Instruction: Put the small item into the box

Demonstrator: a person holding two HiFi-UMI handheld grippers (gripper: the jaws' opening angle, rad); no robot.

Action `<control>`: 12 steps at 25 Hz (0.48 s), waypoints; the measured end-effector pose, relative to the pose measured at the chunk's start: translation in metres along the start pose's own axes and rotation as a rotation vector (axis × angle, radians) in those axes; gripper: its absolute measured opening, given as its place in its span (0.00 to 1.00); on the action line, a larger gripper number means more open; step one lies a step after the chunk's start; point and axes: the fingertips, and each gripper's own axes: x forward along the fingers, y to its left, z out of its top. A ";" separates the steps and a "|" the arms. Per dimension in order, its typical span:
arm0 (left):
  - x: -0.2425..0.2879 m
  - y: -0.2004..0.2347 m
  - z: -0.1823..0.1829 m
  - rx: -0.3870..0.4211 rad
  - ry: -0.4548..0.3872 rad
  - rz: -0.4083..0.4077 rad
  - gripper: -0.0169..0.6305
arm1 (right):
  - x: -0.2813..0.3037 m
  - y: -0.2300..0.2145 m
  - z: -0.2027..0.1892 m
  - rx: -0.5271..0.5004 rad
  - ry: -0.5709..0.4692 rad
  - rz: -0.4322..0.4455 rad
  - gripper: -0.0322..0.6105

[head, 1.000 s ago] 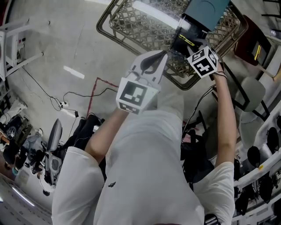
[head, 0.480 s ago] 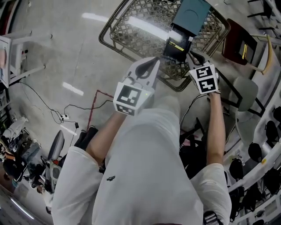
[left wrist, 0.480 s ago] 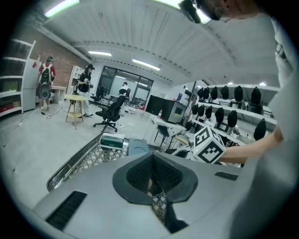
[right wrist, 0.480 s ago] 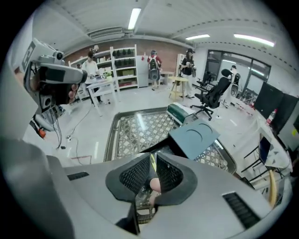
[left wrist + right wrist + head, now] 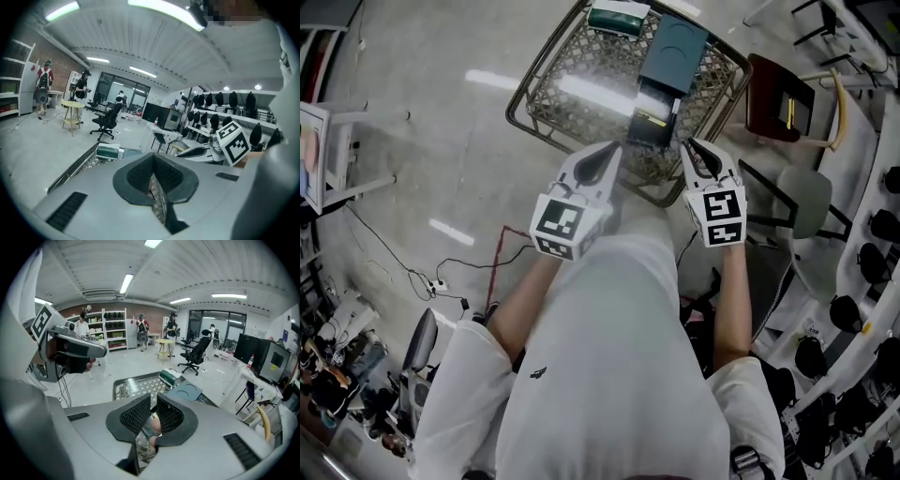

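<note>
Small item (image 5: 155, 426), pale and pinkish, looks pinched between the right gripper's (image 5: 153, 405) narrowly parted jaws, near the body. To its left, the left gripper (image 5: 153, 177) hangs nearly closed, holding nothing. Just beyond both lies the wire basket (image 5: 567, 112), the dark box (image 5: 652, 127) at its near side. Best to carry the item squarely above the box's opening, lower it, then release.

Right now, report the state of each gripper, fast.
Left gripper: shut, nothing between the jaws.
Right gripper: jaws slightly apart; a small pinkish thing shows between them, but whether it is gripped cannot be told.
</note>
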 end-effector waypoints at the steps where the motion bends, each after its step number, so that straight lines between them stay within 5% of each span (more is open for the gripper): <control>1: -0.001 -0.003 0.003 0.004 -0.005 -0.004 0.03 | -0.008 0.002 0.007 0.007 -0.023 -0.008 0.11; 12: -0.018 -0.020 0.034 0.037 -0.068 -0.026 0.03 | -0.085 0.006 0.067 0.123 -0.263 -0.146 0.10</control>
